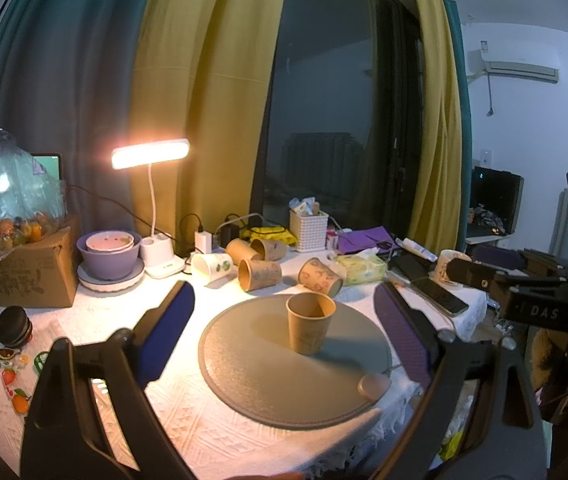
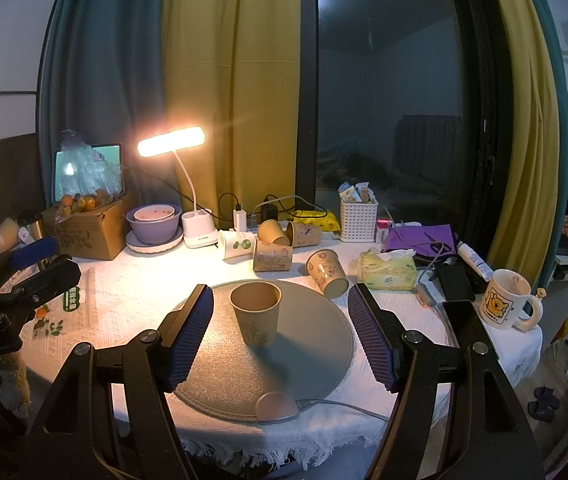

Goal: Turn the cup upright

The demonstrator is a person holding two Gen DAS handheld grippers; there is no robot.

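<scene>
A brown paper cup (image 1: 309, 322) stands upright, mouth up, on the round grey mat (image 1: 268, 376); it also shows in the right wrist view (image 2: 256, 313) on the mat (image 2: 307, 356). My left gripper (image 1: 284, 336) is open and empty, its blue pads wide apart, held back from the cup. My right gripper (image 2: 282, 332) is open and empty, the cup standing free between and beyond its pads. The right gripper's body shows at the right of the left wrist view (image 1: 523, 292); the left gripper shows at the left of the right wrist view (image 2: 24, 276).
Several paper cups lie on their sides behind the mat (image 2: 325, 271) (image 2: 272, 256) (image 1: 260, 274). A lit desk lamp (image 2: 172, 142), purple bowls (image 2: 154, 224), cardboard box (image 2: 84, 232), tissue pack (image 2: 387, 274), white basket (image 2: 357, 218), phone (image 1: 441, 296) and mug (image 2: 505, 300) crowd the table. The table's fringed edge (image 2: 284, 452) is near.
</scene>
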